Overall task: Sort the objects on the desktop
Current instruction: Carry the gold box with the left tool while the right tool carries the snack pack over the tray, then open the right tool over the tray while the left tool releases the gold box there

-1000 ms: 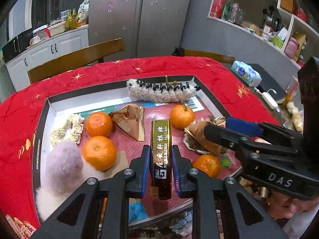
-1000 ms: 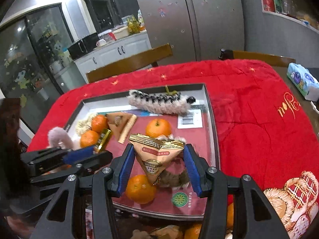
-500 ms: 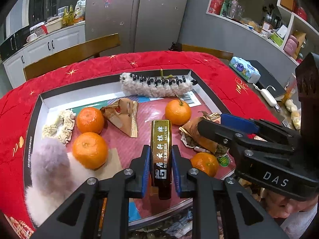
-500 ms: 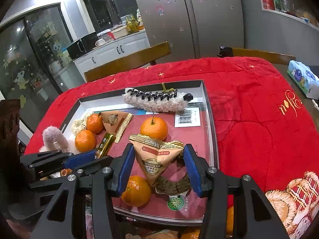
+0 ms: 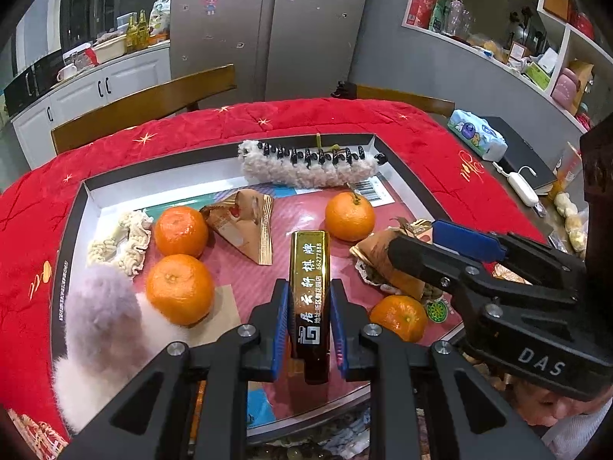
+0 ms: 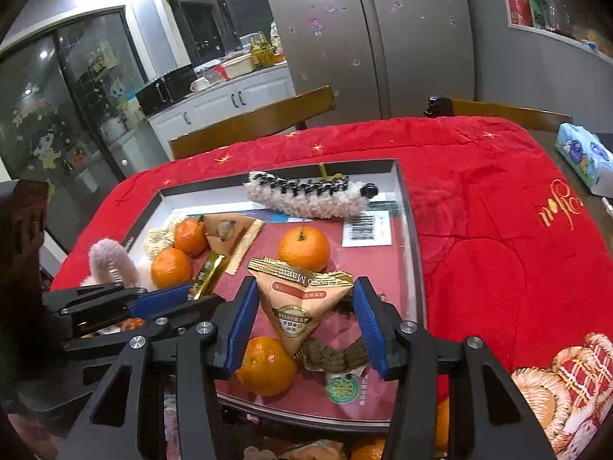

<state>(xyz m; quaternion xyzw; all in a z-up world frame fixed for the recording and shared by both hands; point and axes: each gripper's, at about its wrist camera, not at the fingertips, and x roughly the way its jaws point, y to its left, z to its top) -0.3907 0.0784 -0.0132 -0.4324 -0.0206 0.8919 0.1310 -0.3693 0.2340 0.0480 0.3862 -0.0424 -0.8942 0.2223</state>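
Left tool (image 5: 308,308) clenches a gold bar (image 5: 309,291), right tool (image 6: 302,324) grasps a triangular packet (image 6: 302,303), above the mandarin-filled tray (image 6: 406,207).

Both wrist views close above the tray (image 5: 214,188) (image 6: 406,207), angled down across it toward the fridge (image 5: 268,27) (image 6: 383,38), sharing tray and fridge

The gold bar's (image 5: 309,299) near end sat hidden behind the left gripper's pads (image 5: 279,326). The triangular packet (image 6: 302,306) covered part of the knitted piece (image 6: 333,356), and its small print stayed unreadable.
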